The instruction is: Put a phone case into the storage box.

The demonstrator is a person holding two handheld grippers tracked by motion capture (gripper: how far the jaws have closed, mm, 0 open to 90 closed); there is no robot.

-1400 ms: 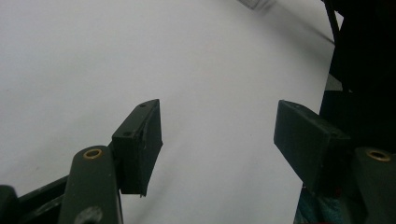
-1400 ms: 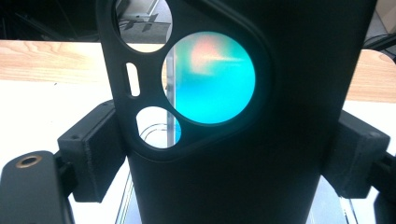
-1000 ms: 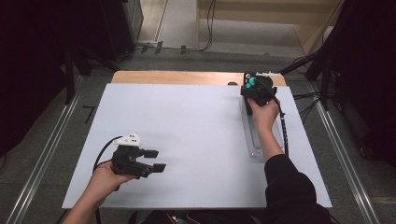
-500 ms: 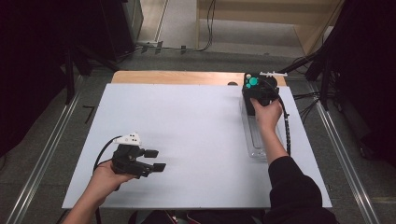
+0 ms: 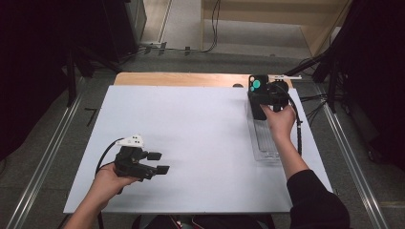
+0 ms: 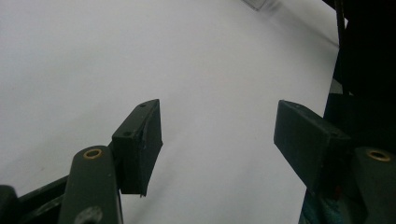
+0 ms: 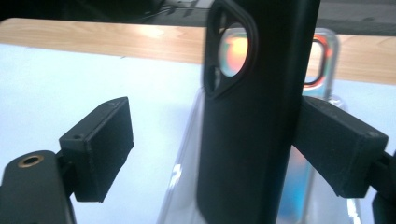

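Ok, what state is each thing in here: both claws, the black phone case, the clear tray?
left claw: open, empty.
right claw: open around the black phone case.
black phone case: upright, one pad clear of it.
clear tray: lying flat on the table.

The left gripper [image 6: 217, 140] hangs low over the white table [image 6: 93, 56] — jaws wide apart, nothing between them — a dark sleeve [image 6: 369, 51] at the right edge.

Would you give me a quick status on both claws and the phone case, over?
Left claw open, empty. Right claw around black phone case, grip unclear. Clear tray close by; nothing blocking.
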